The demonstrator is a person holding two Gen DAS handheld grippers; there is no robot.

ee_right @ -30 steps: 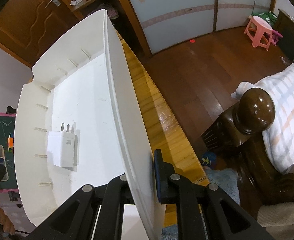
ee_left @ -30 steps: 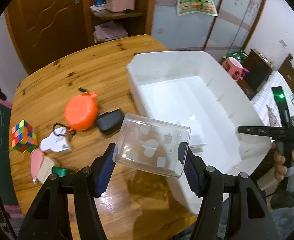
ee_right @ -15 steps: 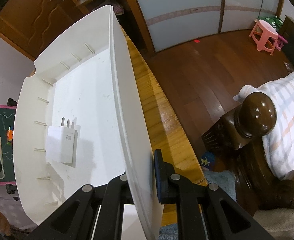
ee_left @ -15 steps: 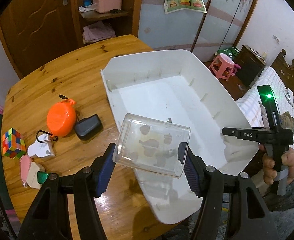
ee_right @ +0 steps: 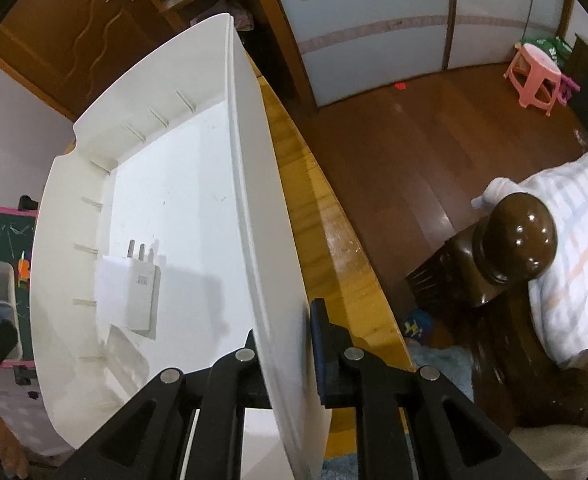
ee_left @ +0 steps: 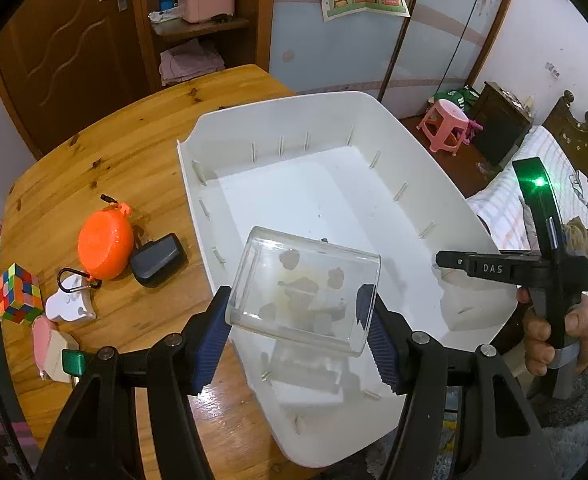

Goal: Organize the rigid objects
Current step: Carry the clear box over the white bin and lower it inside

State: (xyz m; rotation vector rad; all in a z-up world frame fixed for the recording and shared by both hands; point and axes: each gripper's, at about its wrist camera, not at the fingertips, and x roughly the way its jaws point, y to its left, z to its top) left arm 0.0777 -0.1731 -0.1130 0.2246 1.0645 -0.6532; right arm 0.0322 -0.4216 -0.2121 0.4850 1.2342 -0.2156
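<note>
Left gripper (ee_left: 295, 322) is pinching a clear plastic box (ee_left: 303, 290) between its blue pads, holding it tilted above the white bin (ee_left: 397, 148) on the wooden table (ee_left: 106, 152). Right gripper (ee_right: 290, 354) is clamping the bin's side wall, jaws just easing open slightly; a white charger (ee_right: 138, 292) is lying inside.

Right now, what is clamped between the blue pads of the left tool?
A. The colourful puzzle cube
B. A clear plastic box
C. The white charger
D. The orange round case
B: the left gripper has its jaws pressed on both sides of the clear plastic box, held above the white bin; the orange case lies on the table.
</note>
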